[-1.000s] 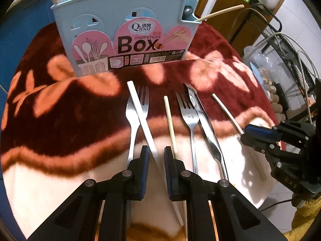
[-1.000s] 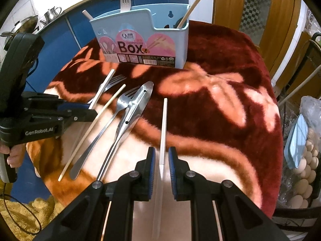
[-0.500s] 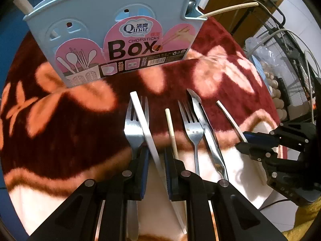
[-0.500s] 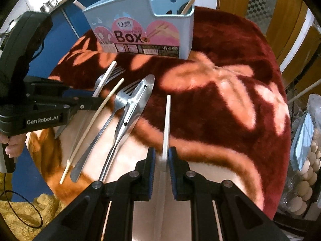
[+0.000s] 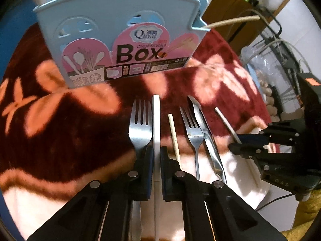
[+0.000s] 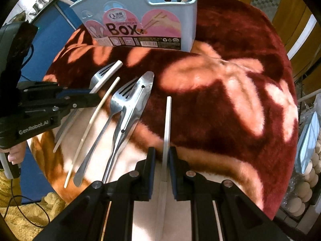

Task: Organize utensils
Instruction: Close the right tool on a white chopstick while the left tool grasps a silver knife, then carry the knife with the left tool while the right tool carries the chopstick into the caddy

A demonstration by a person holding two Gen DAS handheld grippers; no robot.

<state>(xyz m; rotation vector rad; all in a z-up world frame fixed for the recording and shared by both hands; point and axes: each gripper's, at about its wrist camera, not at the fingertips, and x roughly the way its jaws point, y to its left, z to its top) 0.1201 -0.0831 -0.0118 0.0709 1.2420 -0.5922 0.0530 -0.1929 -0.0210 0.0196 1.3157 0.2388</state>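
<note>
A pale blue chopsticks box (image 5: 120, 30) (image 6: 140, 20) stands at the far side of the red flowered cloth. In front of it lie a fork (image 5: 140, 124), a wooden chopstick (image 5: 174, 134), a second fork (image 5: 192, 132) and a flat steel piece (image 5: 204, 128). My left gripper (image 5: 156, 150) (image 6: 94, 98) is shut on a white chopstick (image 5: 156, 120) that lies across the first fork. My right gripper (image 6: 162, 154) (image 5: 236, 142) stands narrowly open astride another white chopstick (image 6: 167, 124) lying on the cloth, and a slim gap shows beside it.
A wooden chopstick (image 5: 232, 21) leans out of the box's right compartment. Trays of eggs (image 6: 307, 180) sit beyond the table's right edge. A blue cabinet (image 6: 50, 46) stands behind on the left. A person's hand (image 6: 16, 154) holds the left gripper's handle.
The left jaws have closed onto the white chopstick, which now runs straight between them. Both grippers have come closer to the box and point more steeply down; the right jaws keep the same gap.
</note>
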